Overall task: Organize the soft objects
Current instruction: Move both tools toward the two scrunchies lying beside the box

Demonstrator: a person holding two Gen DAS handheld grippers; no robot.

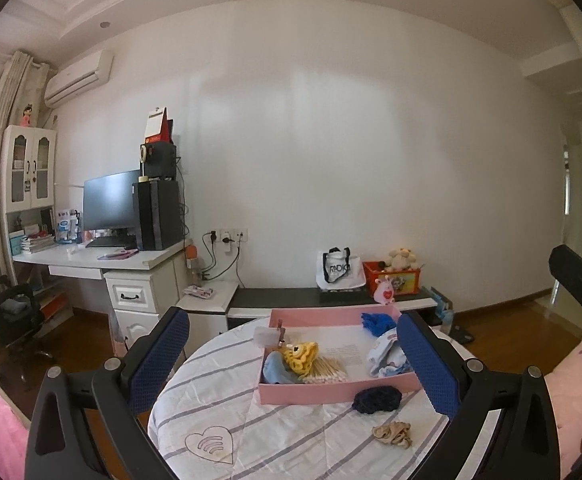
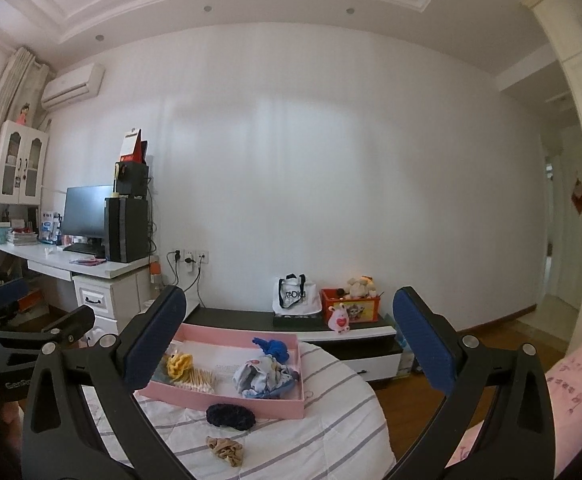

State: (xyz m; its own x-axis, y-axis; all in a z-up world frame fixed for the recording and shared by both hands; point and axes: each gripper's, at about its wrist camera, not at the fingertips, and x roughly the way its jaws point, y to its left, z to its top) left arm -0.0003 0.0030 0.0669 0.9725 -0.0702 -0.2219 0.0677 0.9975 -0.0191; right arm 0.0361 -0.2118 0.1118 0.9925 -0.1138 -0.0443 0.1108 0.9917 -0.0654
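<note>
While both grippers' fingers (image 2: 423,344) gape wide and empty, the beige scrunchie (image 2: 225,450) lies between them, lower

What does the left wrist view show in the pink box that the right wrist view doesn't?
Only the left wrist view: a light blue soft item in the box's near left corner.

Only the right: nothing extra in the box; its own finger covers that corner.

Both: pink box, yellow knit piece, cotton swabs, blue item, patterned cloth.
</note>
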